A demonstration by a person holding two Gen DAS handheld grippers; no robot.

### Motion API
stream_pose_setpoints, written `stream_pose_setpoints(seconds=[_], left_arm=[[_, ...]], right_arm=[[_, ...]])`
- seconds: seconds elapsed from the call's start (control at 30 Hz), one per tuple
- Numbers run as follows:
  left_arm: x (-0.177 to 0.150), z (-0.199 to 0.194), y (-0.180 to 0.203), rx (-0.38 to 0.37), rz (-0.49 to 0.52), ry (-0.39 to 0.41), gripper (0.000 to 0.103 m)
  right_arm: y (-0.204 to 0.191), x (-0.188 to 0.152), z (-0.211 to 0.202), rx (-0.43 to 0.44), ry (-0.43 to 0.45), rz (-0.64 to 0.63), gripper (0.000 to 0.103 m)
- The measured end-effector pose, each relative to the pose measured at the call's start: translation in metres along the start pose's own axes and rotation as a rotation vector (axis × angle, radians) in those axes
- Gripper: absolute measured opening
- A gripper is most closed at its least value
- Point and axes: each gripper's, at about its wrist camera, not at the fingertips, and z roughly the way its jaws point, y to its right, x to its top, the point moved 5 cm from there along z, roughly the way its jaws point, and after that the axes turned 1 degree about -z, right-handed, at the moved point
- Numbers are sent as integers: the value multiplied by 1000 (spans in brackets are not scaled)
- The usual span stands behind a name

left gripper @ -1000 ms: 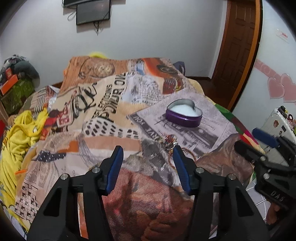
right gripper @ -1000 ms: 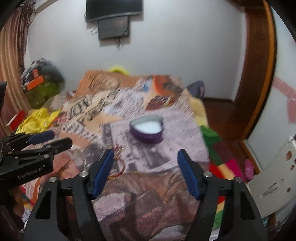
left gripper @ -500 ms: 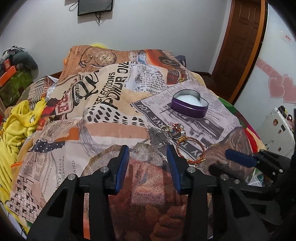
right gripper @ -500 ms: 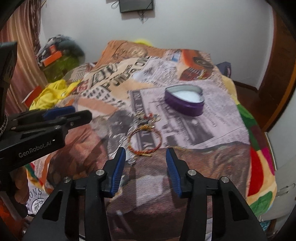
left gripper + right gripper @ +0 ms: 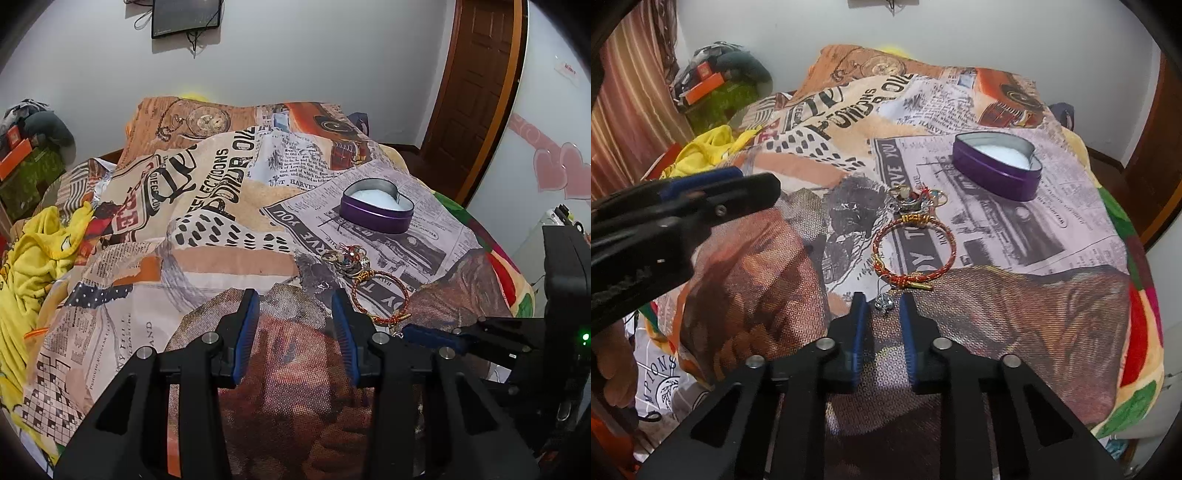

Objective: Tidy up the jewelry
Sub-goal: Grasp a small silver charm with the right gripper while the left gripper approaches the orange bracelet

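A purple heart-shaped tin with white lining sits open on the printed bedspread. Nearer lies a red-and-gold bracelet, with a small pile of rings and trinkets beyond it. A small silver charm lies at the bracelet's near edge. My right gripper is narrowed, its fingertips on either side of the charm, not clamped. It also shows at the right of the left wrist view. My left gripper is open and empty above the blanket, left of the bracelet.
The bedspread covers the whole bed. A yellow garment lies at the left edge. Boxes and bags are stacked beyond the bed's far left corner. A wooden door stands at right.
Both grippers moved closer to the bed and lower toward the jewelry. The right gripper's jaws narrowed around the small charm. The left gripper's jaws narrowed a little earlier.
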Motion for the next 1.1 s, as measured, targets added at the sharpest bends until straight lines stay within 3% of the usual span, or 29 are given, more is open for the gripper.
stream_pose_setpoints(seconds=[0.23,0.5,0.9,1.1], left_arm=[[-1,7,0,17,4,-31,40],[-5,18,17,-2,42,-70,52],[-5,58,46,-74,66,-146,53],[-1,80,55,-50,127,-137,53]], right_arm=[[3,-1,-6,-1,21,0,9],[17,3,-25,-25,74,19,9],[57,5,-39,-74,119,103,9],[73,4,-39,-85,122,128,9]])
